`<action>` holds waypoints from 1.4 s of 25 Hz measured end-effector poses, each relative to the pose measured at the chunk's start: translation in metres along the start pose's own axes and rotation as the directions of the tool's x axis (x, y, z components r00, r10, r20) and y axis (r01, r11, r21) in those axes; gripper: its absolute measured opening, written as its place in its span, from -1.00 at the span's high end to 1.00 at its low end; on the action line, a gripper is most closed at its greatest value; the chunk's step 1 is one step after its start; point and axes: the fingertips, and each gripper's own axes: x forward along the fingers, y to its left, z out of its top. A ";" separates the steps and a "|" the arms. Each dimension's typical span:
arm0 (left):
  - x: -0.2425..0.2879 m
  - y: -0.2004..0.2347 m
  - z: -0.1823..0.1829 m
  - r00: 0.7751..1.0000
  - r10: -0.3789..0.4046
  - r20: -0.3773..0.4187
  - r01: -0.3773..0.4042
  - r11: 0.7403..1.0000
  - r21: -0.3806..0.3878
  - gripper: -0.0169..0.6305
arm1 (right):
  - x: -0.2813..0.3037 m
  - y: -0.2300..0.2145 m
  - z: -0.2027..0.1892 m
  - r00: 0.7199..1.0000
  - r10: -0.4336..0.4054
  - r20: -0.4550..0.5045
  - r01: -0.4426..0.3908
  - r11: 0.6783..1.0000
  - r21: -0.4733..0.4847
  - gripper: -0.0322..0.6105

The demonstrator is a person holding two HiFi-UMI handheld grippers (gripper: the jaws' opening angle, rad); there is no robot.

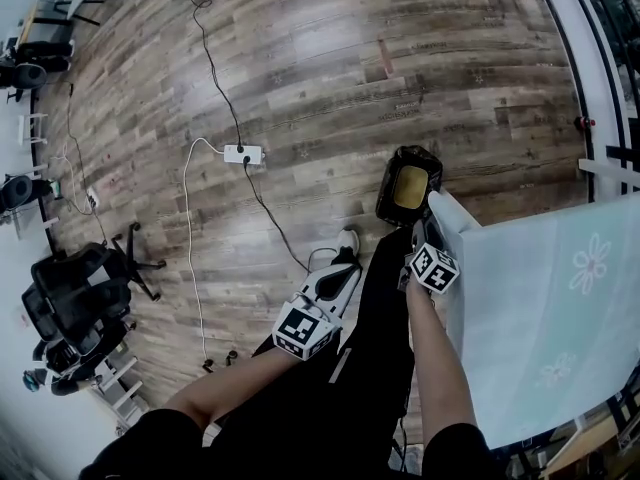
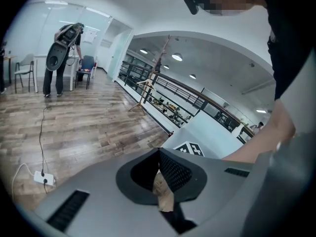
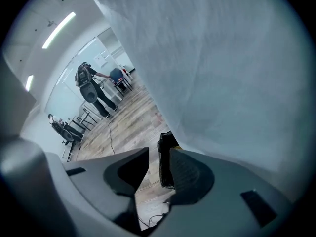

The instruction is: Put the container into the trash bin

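Note:
The black trash bin [image 1: 408, 182] stands on the wood floor just off the table's corner, and something tan-yellow fills its inside; I cannot tell whether that is the container. My right gripper [image 1: 425, 232] hangs close to the bin's near rim, beside the table edge. In the right gripper view the right gripper [image 3: 159, 154] has its jaws a little apart with nothing between them, and the bin [image 3: 166, 168] shows through the gap. My left gripper [image 1: 338, 273] is lower left, over the person's legs. In its own view the left gripper [image 2: 159, 152] has its tips touching and holds nothing.
A table under a light blue cloth [image 1: 545, 308] fills the right side, its cloth [image 3: 222, 68] hanging close by the right gripper. A white power strip [image 1: 243, 153] with cables lies on the floor. Office chairs [image 1: 75, 303] stand at the left. A person [image 2: 61, 58] stands far off.

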 end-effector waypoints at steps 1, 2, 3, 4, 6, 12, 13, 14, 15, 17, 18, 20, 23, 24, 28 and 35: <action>-0.001 -0.004 0.003 1.000 -0.010 0.005 0.010 1.000 0.015 0.91 | -0.004 0.003 0.002 1.000 0.010 0.001 -0.010 1.000 -0.016 0.47; -0.002 -0.008 0.006 1.000 -0.019 0.012 0.019 1.000 0.025 0.90 | -0.008 0.007 0.003 1.000 0.020 0.005 -0.020 0.999 -0.031 0.47; -0.003 -0.010 0.008 0.999 -0.027 0.018 0.026 0.999 0.031 0.91 | -0.013 0.011 0.004 1.000 0.028 0.014 -0.028 0.999 -0.047 0.47; -0.004 -0.012 0.009 0.999 -0.033 0.024 0.032 0.999 0.034 0.91 | -0.020 0.016 0.006 0.999 0.034 0.027 -0.032 0.998 -0.062 0.48; -0.006 -0.013 0.014 0.999 -0.038 0.034 0.037 0.999 0.034 0.90 | -0.036 0.027 0.012 0.997 0.044 0.056 -0.039 0.996 -0.081 0.54; -0.038 -0.021 0.050 0.993 -0.054 0.108 0.048 0.997 0.054 0.90 | -0.101 0.074 0.029 0.986 0.092 0.136 -0.076 0.990 -0.117 0.76; -0.047 -0.023 0.056 0.991 -0.060 0.121 0.053 0.997 0.061 0.90 | -0.115 0.086 0.033 0.983 0.105 0.151 -0.086 0.988 -0.128 0.77; -0.057 -0.025 0.060 0.989 -0.067 0.131 0.058 0.996 0.069 0.91 | -0.129 0.097 0.035 0.980 0.117 0.161 -0.094 0.985 -0.143 0.77; -0.068 -0.026 0.065 0.988 -0.074 0.139 0.064 0.995 0.078 0.91 | -0.142 0.109 0.036 0.979 0.124 0.164 -0.098 0.982 -0.162 0.78; -0.087 -0.029 0.073 0.984 -0.092 0.150 0.078 0.992 0.097 0.90 | -0.166 0.130 0.036 0.979 0.131 0.157 -0.097 0.974 -0.206 0.78; -0.094 -0.030 0.076 0.983 -0.102 0.154 0.086 0.991 0.106 0.91 | -0.178 0.139 0.036 0.978 0.136 0.158 -0.098 0.969 -0.226 0.78; -0.105 -0.036 0.079 0.980 -0.126 0.156 0.107 0.986 0.124 0.91 | -0.205 0.156 0.037 0.972 0.157 0.176 -0.107 0.958 -0.265 0.78; -0.116 -0.051 0.082 0.973 -0.175 0.153 0.142 0.968 0.207 0.91 | -0.251 0.177 0.036 0.955 0.188 0.229 -0.114 0.946 -0.303 0.78; -0.117 -0.056 0.086 0.969 -0.192 0.156 0.153 0.960 0.236 0.91 | -0.265 0.182 0.037 0.948 0.193 0.253 -0.110 0.945 -0.308 0.78; -0.124 -0.079 0.100 0.954 -0.242 0.178 0.195 0.949 0.247 0.90 | -0.316 0.191 0.033 0.928 0.192 0.320 -0.096 0.951 -0.294 0.78; -0.132 -0.196 0.107 0.893 -0.413 0.178 0.360 0.895 0.264 0.91 | -0.397 0.137 0.015 0.898 0.096 0.430 -0.010 0.980 -0.198 0.78</action>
